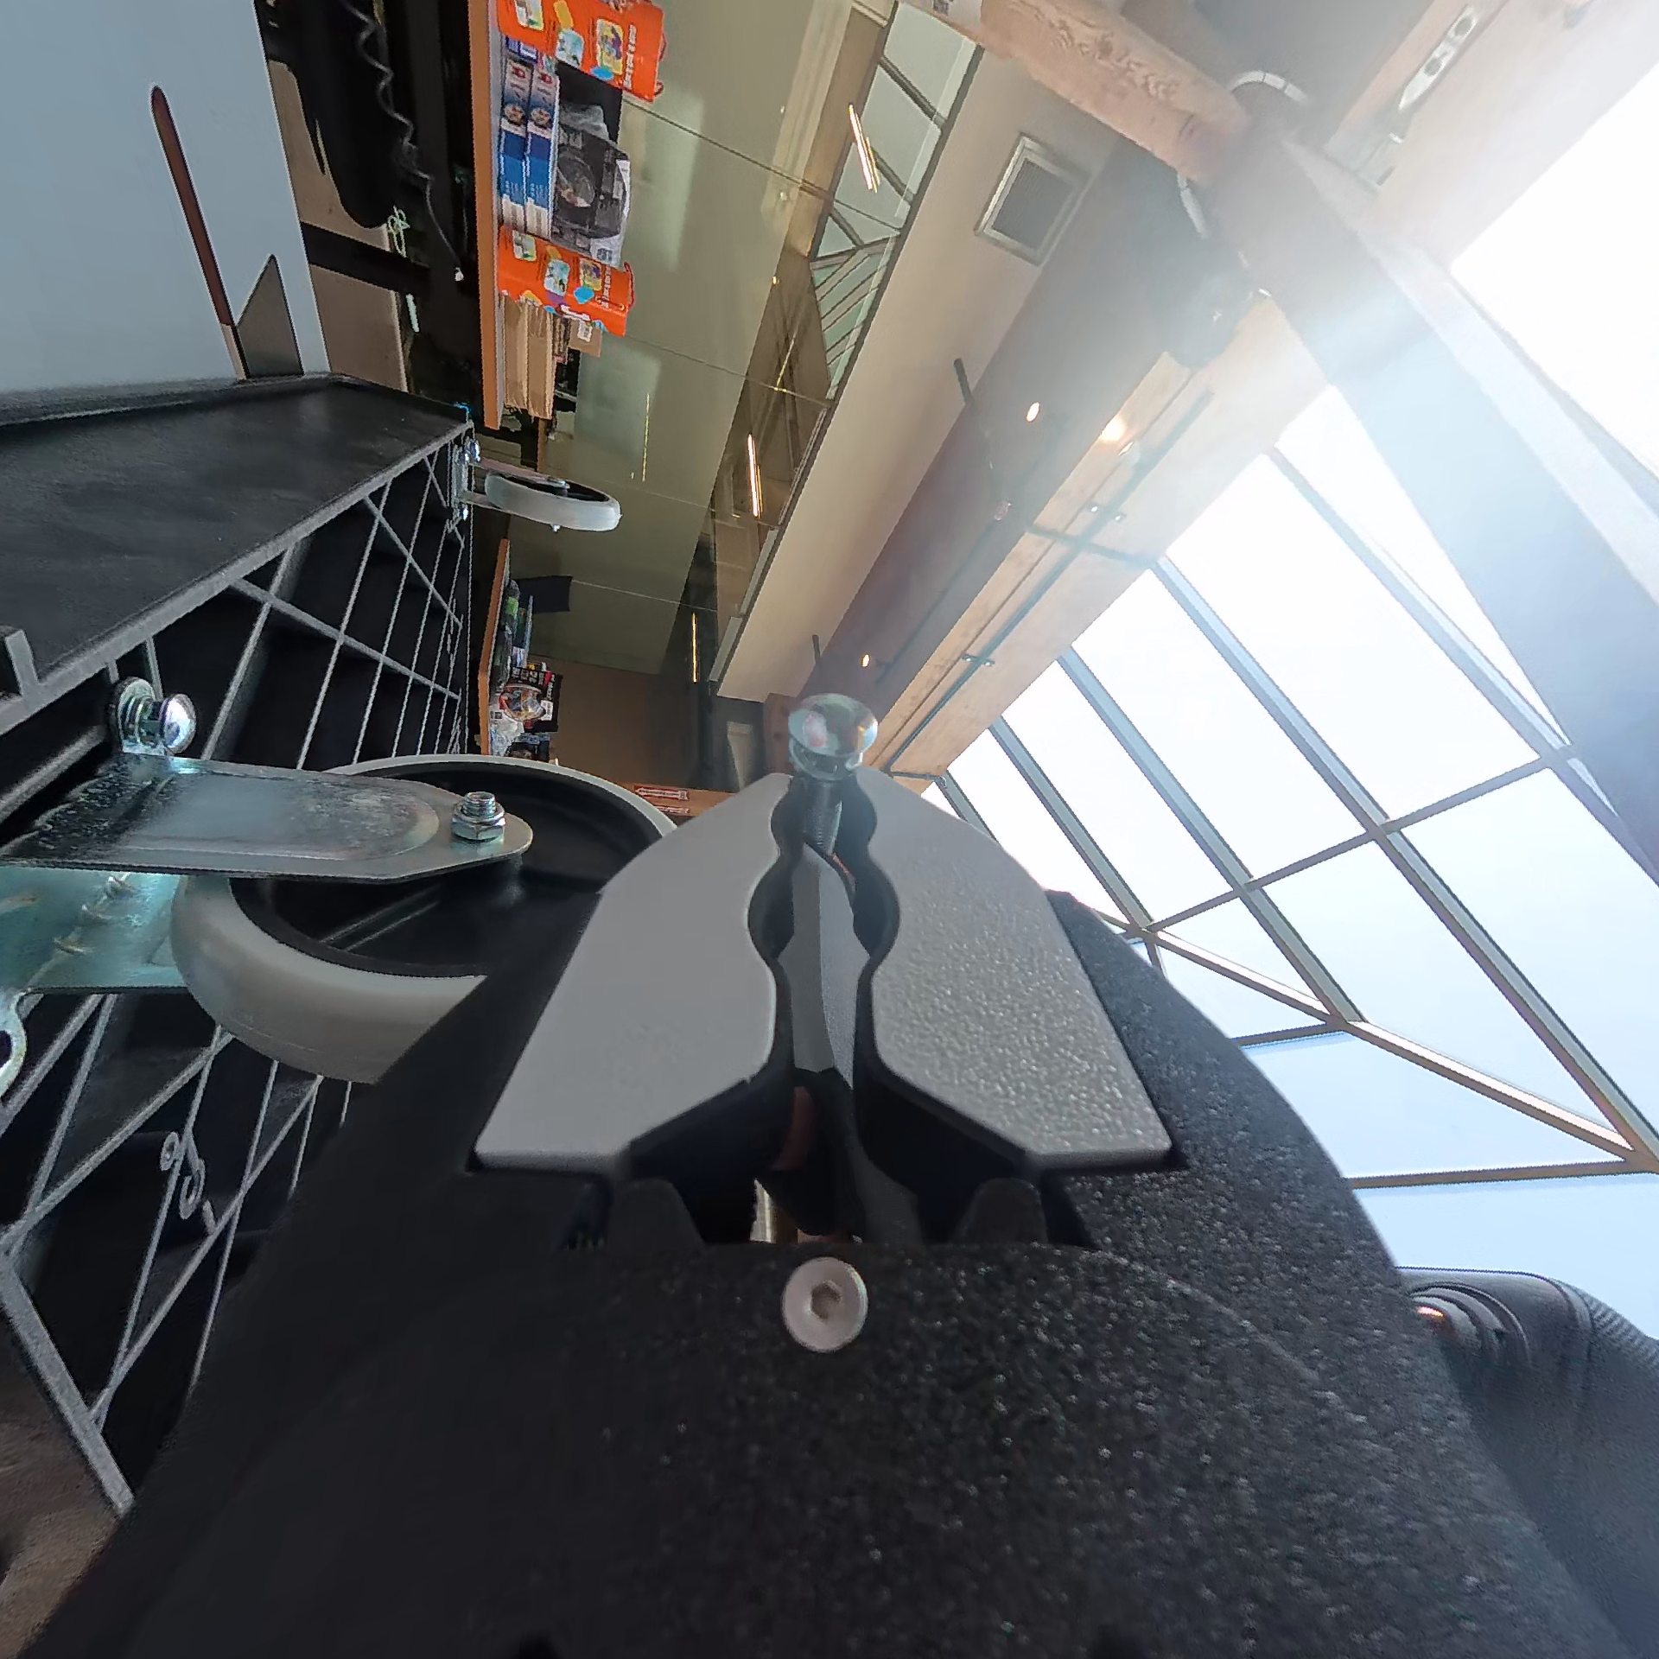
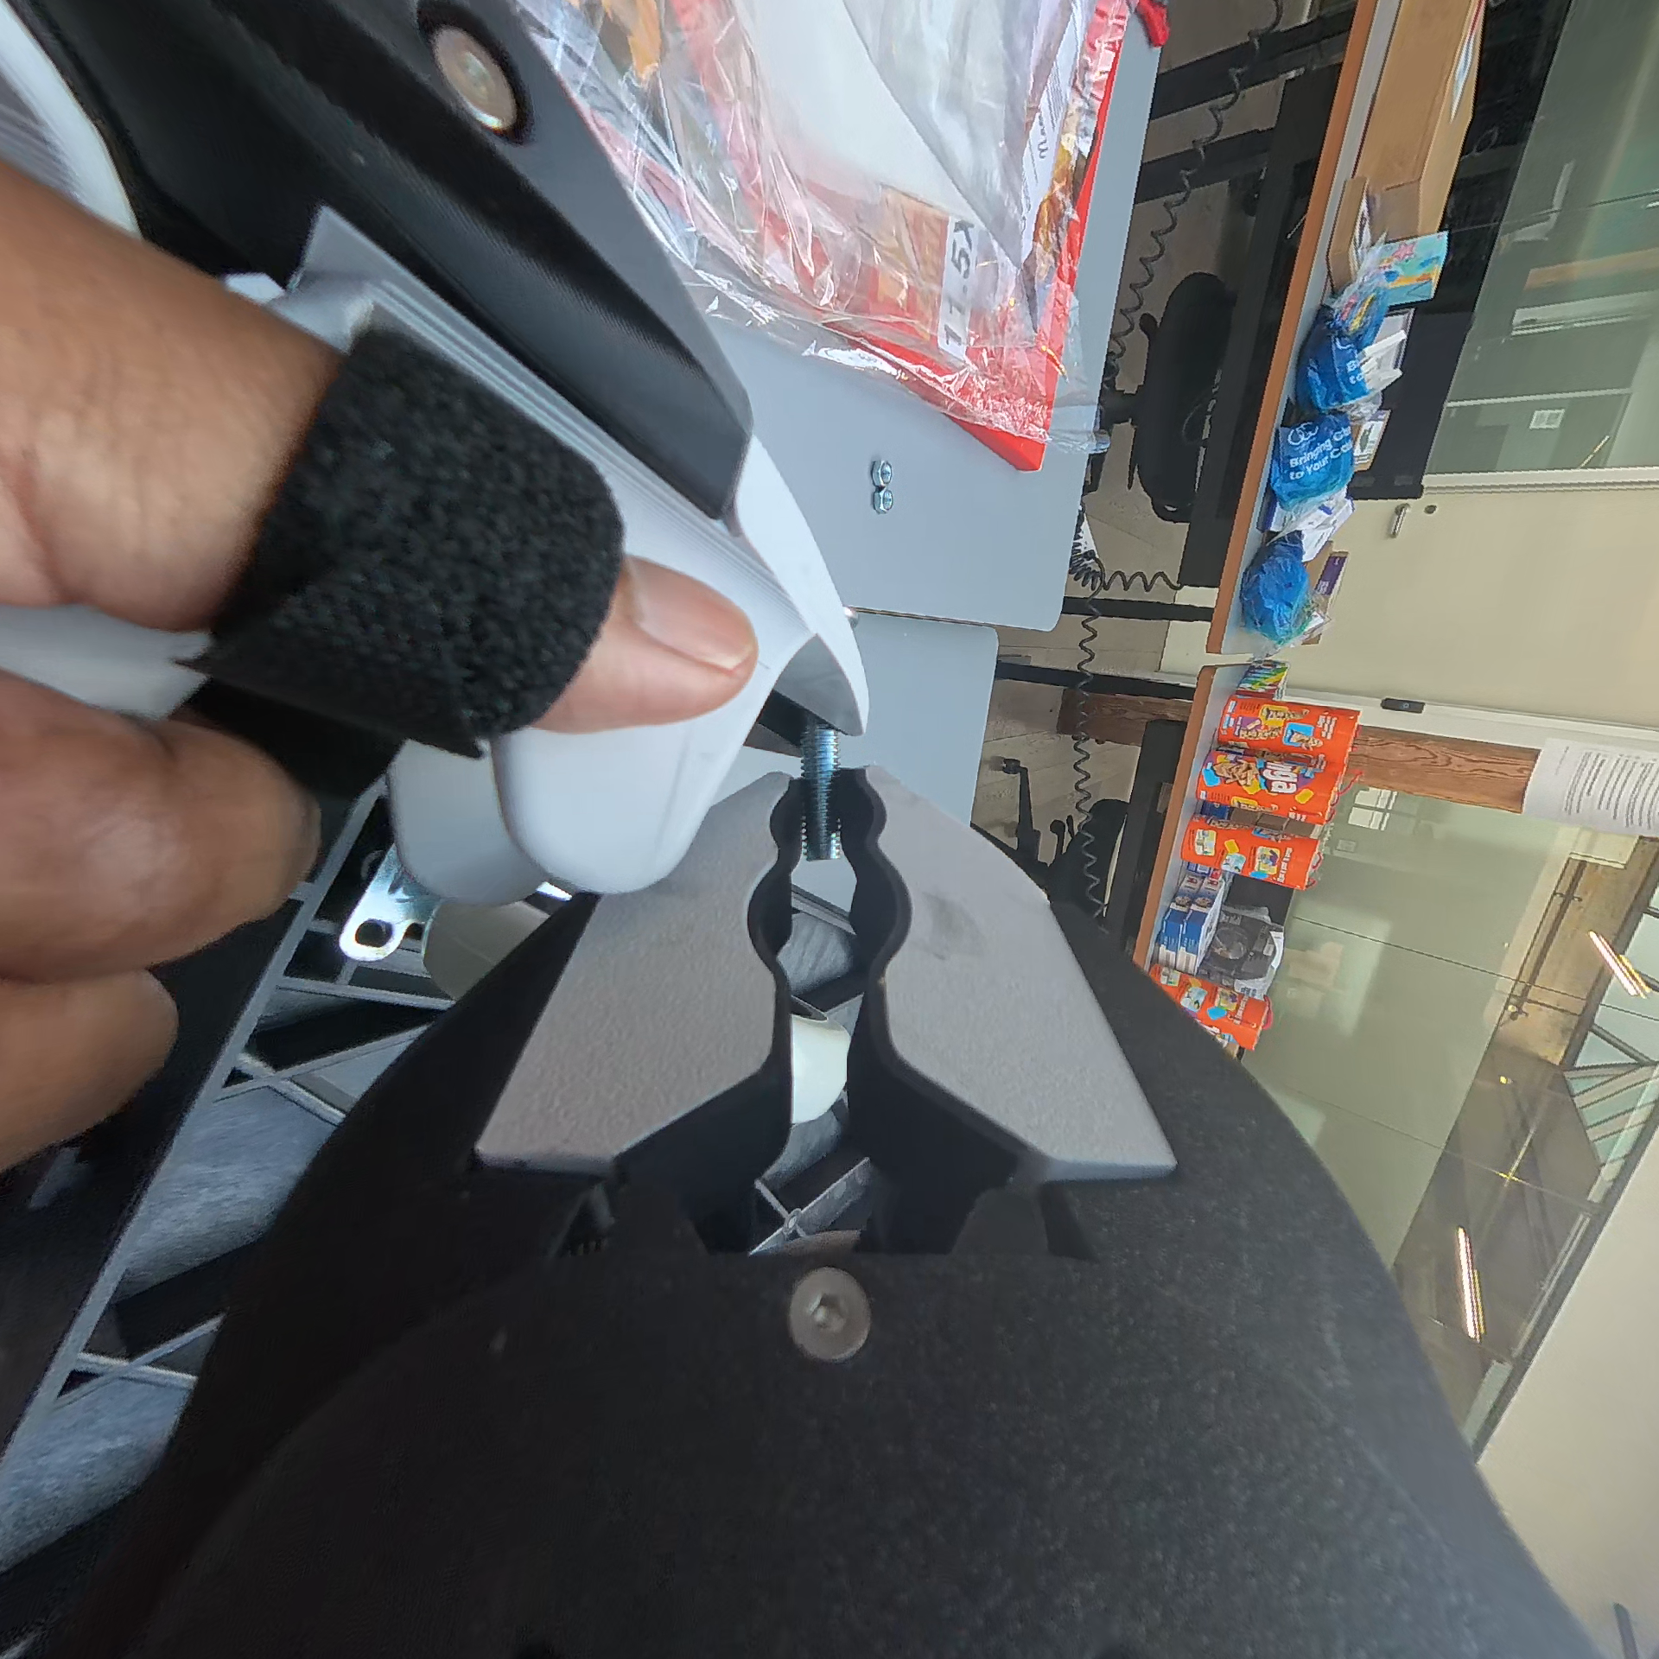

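My left gripper [image 1: 824,808] is shut on a bolt [image 1: 830,729]. Its round shiny head with a washer sticks out past the fingertips, and the dark shank sits in the front notch. A grey caster wheel [image 1: 341,969] in a metal bracket [image 1: 269,830] is just left of the fingers, bolted to a black ribbed cart underside [image 1: 377,610]. My right gripper [image 2: 821,812] is shut on a threaded bolt shank [image 2: 819,790]. The shank's upper end is hidden behind the white handle [image 2: 628,808] of the other gripper, held by a hand [image 2: 135,539]. I cannot tell if it is the same bolt.
A second caster wheel [image 1: 552,504] is at the cart's far corner. Shelves with orange boxes [image 2: 1275,772] and blue bags [image 2: 1320,440] stand behind. A red plastic-wrapped package [image 2: 898,179] lies on a grey panel [image 2: 943,539]. Bright windows [image 1: 1302,763] fill the right of the left wrist view. Left and right tips are no more than a few centimetres apart. The grey caster wheel [image 1: 341,969] is about 10 centimeters from both grippers' fingertips.
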`<state>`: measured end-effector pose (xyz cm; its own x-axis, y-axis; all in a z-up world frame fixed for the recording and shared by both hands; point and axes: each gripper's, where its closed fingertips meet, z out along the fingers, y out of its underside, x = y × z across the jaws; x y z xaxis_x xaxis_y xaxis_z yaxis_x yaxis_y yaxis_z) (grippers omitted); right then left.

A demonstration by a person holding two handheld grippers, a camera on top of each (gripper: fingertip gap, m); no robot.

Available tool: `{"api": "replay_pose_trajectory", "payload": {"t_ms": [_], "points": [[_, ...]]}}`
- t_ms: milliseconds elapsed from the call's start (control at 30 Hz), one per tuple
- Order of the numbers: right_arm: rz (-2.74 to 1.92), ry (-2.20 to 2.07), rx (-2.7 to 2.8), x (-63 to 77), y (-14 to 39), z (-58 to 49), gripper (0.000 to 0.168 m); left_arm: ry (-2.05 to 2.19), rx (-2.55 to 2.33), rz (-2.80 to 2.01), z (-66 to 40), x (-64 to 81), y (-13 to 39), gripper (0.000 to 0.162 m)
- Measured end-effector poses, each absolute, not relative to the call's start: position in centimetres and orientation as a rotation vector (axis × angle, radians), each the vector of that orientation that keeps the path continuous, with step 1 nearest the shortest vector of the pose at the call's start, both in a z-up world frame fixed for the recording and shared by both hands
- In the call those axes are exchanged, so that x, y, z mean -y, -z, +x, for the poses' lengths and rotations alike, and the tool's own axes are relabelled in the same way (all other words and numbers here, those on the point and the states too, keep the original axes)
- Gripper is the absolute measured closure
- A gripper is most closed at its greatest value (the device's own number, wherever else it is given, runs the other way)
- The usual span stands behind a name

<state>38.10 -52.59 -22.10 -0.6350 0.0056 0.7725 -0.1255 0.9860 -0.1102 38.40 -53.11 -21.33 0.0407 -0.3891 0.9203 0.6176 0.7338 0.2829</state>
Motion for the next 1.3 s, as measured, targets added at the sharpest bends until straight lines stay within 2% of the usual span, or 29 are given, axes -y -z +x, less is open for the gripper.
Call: {"api": "replay_pose_trajectory", "payload": {"t_ms": [467,800,1033,1300], "points": [[0.036,-0.329,2.160,52.9,23.1,38.9,0.161,0.705,1.355,-0.292,38.5,53.0,22.5,0.156],[-0.124,-0.476,2.238,52.7,24.1,39.4,0.158,0.495,1.315,-0.620,38.6,52.9,22.9,0.156],[-0.247,-0.561,2.324,51.9,24.3,39.6,0.148,0.379,1.296,-0.734,37.9,53.6,23.7,0.156],[-0.341,-0.720,2.392,51.1,23.0,39.9,0.146,0.255,1.225,-0.933,37.9,53.3,24.2,0.156]]}}
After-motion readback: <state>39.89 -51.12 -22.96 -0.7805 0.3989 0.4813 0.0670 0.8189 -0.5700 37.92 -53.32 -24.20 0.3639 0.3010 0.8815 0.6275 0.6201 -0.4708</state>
